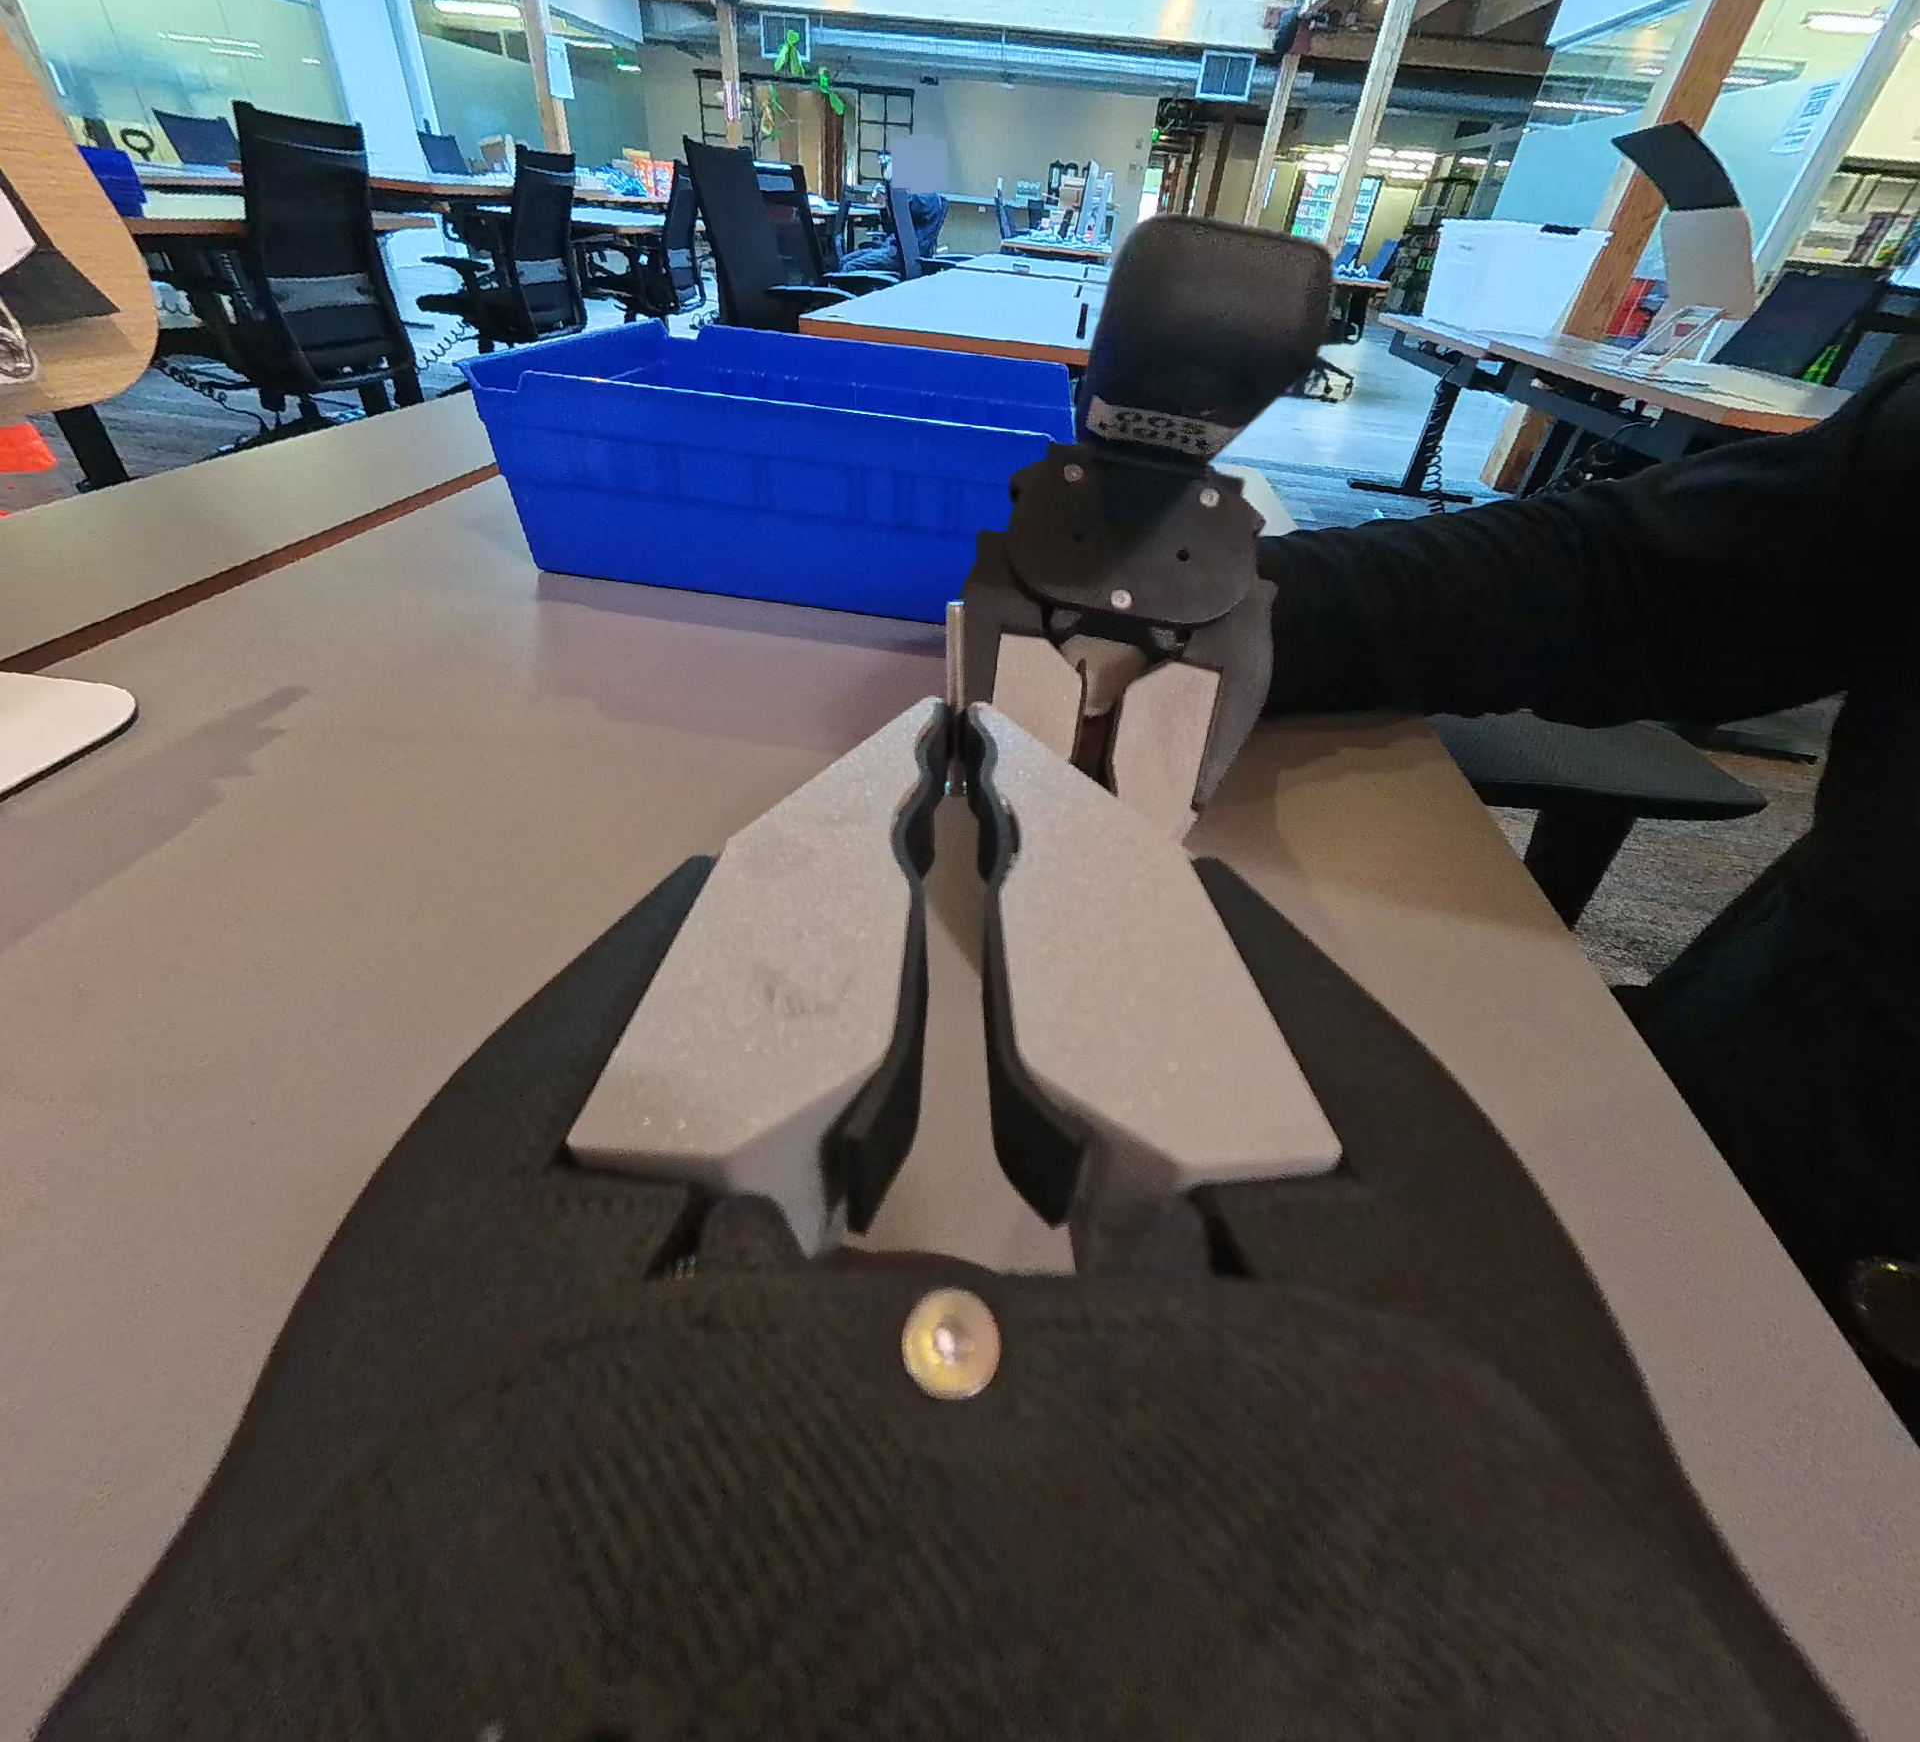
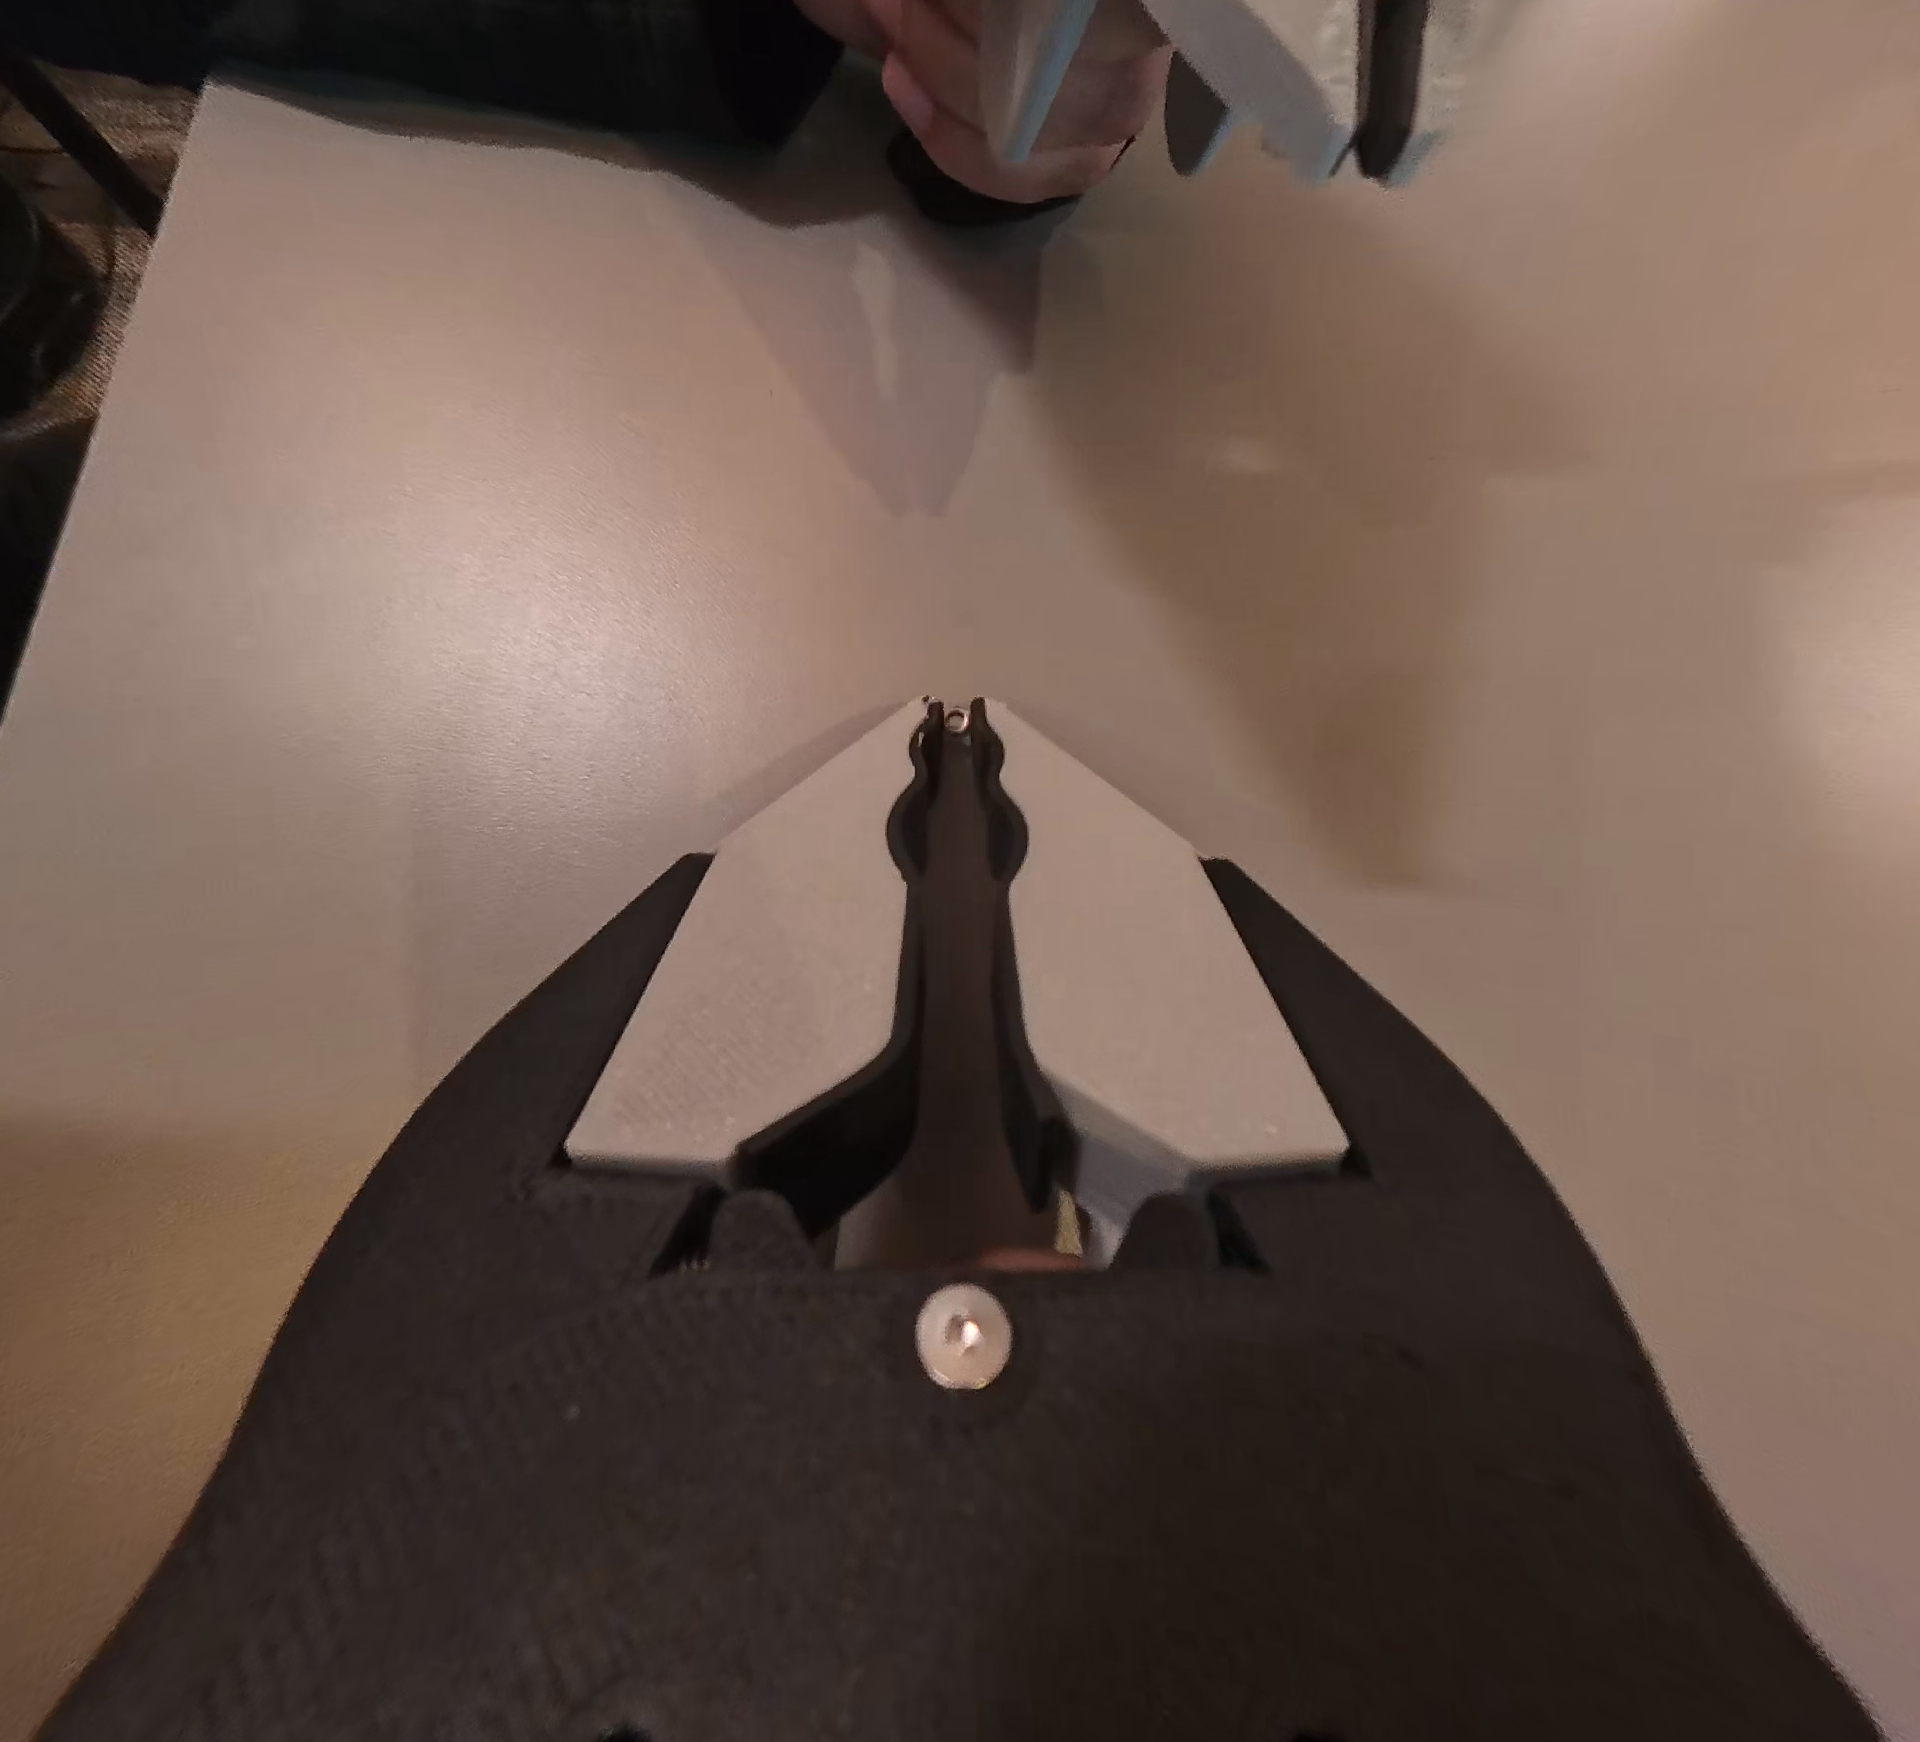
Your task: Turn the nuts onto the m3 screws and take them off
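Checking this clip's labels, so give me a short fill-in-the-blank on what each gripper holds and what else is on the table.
1. The left gripper is shut on a thin metal ____ that stands upright between its tips.
2. The right gripper pinches a small metal ____ at its tips.
3. The bin at the far side of the table is ____ in colour.
4. The right gripper points ____ at the table.

Missing words: screw; nut; blue; down
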The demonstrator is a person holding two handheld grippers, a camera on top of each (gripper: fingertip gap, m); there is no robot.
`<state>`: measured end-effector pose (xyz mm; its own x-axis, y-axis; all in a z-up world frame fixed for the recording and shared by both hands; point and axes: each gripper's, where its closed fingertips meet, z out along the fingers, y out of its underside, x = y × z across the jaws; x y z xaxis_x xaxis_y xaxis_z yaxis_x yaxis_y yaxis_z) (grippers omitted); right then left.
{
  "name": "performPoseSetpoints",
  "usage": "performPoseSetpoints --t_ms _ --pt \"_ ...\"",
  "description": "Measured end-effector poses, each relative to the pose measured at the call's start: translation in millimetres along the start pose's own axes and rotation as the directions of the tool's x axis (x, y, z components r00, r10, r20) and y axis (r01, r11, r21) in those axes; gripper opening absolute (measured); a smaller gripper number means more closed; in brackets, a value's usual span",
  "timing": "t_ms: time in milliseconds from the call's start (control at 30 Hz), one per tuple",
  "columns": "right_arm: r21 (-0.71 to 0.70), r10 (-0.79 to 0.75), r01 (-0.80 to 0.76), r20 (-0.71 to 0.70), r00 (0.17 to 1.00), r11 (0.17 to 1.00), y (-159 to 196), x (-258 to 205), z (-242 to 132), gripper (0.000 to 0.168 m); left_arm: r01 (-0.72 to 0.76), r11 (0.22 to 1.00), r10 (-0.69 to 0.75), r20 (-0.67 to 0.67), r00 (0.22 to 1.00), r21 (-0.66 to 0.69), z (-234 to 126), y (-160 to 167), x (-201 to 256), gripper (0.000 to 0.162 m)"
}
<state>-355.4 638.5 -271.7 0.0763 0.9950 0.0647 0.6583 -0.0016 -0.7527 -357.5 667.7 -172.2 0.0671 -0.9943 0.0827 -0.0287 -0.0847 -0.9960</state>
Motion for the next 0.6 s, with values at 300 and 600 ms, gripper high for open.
performPoseSetpoints --t_ms 300,600 --pt "0.055 0.018 -0.017 -0.011 1.0 0.998 -11 3 -12 0.002 -0.006 1.0 0.006 0.0 1.0 -0.006 1 1 1 0.0" --pt "0.211 0.057 -0.057 0.006 0.998 0.976 -50 12 -54 0.002 -0.008 1.0 0.008 -0.006 1.0 -0.011 2 1 3 0.0"
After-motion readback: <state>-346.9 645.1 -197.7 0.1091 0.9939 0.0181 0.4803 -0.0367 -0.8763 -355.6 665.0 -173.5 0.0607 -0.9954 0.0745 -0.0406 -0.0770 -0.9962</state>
